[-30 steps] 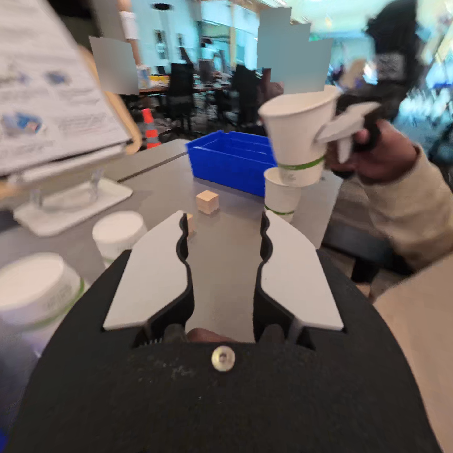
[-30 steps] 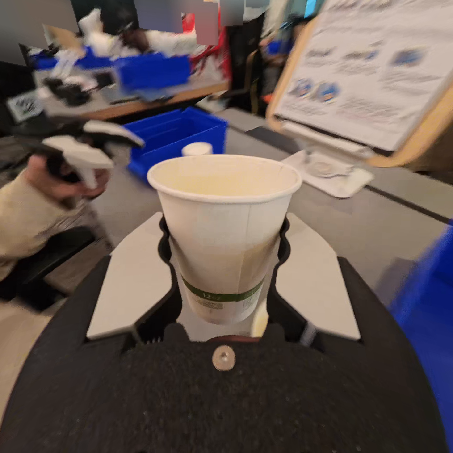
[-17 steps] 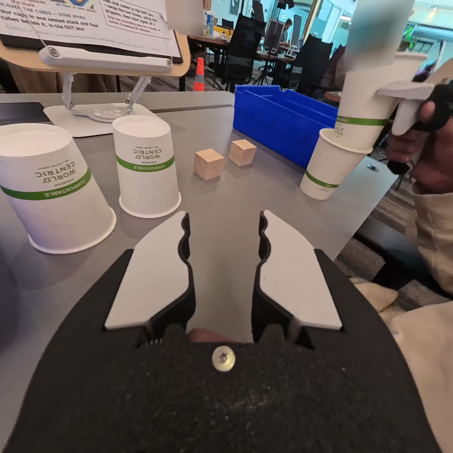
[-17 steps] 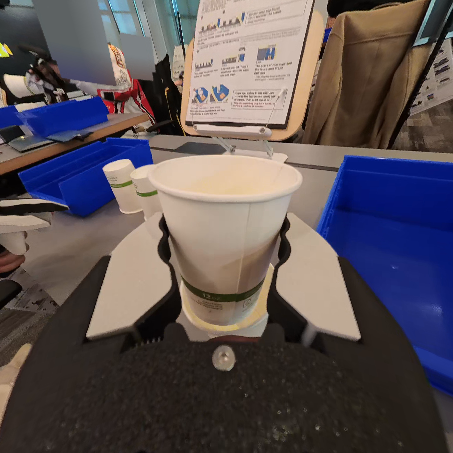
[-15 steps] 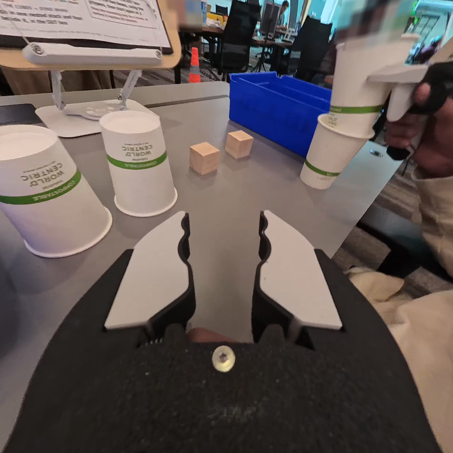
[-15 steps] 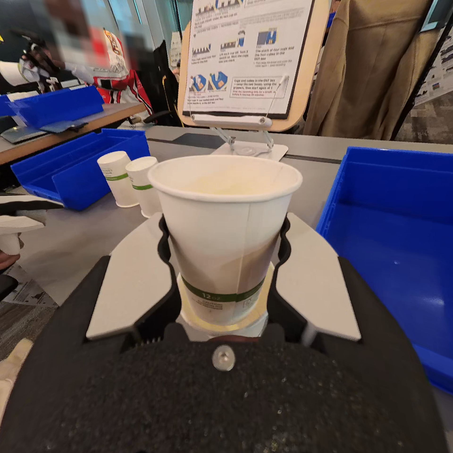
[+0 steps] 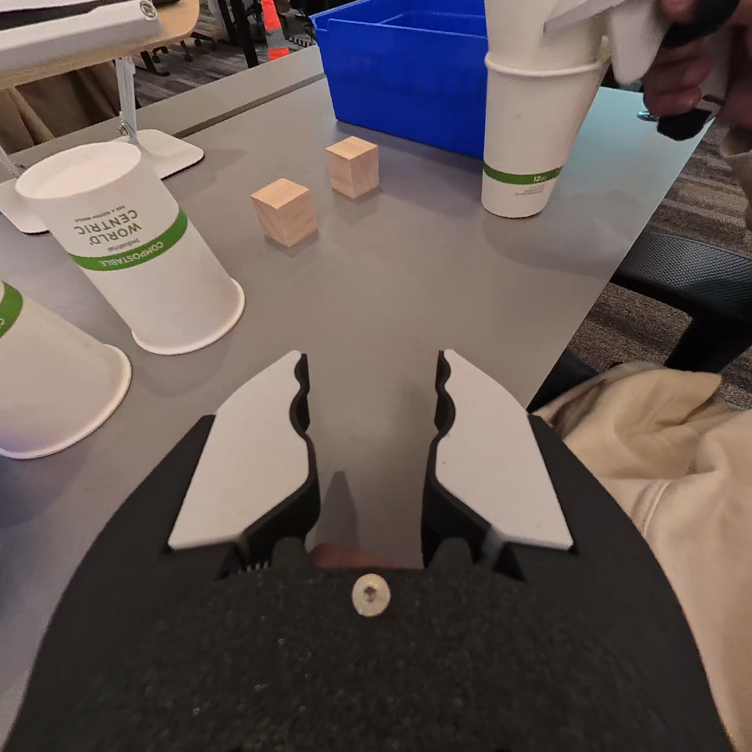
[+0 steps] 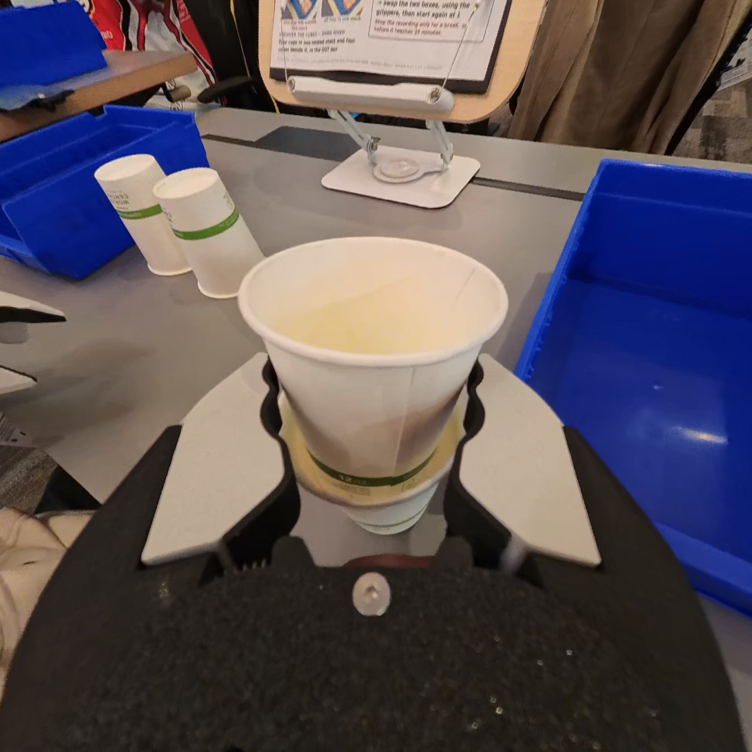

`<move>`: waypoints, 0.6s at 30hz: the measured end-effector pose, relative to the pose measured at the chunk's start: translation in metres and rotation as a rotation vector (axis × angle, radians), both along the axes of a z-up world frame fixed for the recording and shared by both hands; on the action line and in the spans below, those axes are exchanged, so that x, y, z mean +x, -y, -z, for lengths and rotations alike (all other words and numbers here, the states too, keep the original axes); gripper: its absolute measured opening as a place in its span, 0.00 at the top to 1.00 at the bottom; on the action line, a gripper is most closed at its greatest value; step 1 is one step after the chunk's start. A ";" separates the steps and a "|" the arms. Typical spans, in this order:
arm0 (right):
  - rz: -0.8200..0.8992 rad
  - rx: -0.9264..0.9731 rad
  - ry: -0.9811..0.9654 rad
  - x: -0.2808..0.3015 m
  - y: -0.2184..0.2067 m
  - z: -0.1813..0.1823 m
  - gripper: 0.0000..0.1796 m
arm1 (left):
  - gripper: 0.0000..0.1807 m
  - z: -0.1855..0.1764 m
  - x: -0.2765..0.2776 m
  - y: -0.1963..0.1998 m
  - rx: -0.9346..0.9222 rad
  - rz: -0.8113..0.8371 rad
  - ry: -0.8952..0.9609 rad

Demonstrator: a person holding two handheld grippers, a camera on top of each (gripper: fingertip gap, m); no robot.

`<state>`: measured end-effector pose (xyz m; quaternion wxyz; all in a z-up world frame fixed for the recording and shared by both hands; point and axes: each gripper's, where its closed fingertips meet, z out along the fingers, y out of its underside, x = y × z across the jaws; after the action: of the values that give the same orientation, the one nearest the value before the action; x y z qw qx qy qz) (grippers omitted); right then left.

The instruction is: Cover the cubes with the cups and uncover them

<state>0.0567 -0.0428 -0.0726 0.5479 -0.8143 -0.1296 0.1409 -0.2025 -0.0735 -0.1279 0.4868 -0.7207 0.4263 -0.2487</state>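
Left wrist view: low over the near edge of the grey tabletop (image 7: 386, 285), looking forward and down along its own fingers (image 7: 252, 460) toward the right-hand blue bin (image 7: 407, 77). Right wrist view: close above a held cup (image 8: 372, 354), facing the document stand (image 8: 401, 171). Both views share the two inverted cups (image 7: 134, 252) (image 8: 207, 232) and the tabletop.

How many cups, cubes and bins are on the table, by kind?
Paper cups: 4, two upside down, two nested upright.
Wooden cubes: 2.
Blue bins: 2.
Total: 8.
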 end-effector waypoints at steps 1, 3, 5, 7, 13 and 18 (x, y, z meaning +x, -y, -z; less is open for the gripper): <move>-0.003 -0.004 0.002 0.000 0.001 0.002 0.50 | 0.67 -0.001 0.000 0.000 -0.001 0.000 0.007; -0.024 -0.018 -0.005 -0.002 0.004 0.006 0.50 | 0.67 -0.002 0.000 0.001 -0.014 0.008 0.016; -0.075 -0.043 -0.024 -0.009 0.009 0.009 0.47 | 0.67 -0.004 -0.002 0.001 -0.014 0.006 0.025; -0.115 -0.061 -0.036 -0.013 0.013 0.010 0.44 | 0.67 -0.004 -0.003 0.001 -0.015 0.007 0.024; -0.179 -0.075 -0.024 -0.013 0.024 0.011 0.35 | 0.67 -0.003 -0.003 0.002 -0.014 0.012 0.011; -0.063 0.076 0.073 0.018 0.034 -0.025 0.33 | 0.67 -0.008 -0.006 -0.002 0.008 -0.016 0.025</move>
<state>0.0748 -0.0770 -0.0479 0.5687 -0.7930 -0.1803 0.1234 -0.2090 -0.0711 -0.1202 0.4970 -0.7188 0.4155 -0.2523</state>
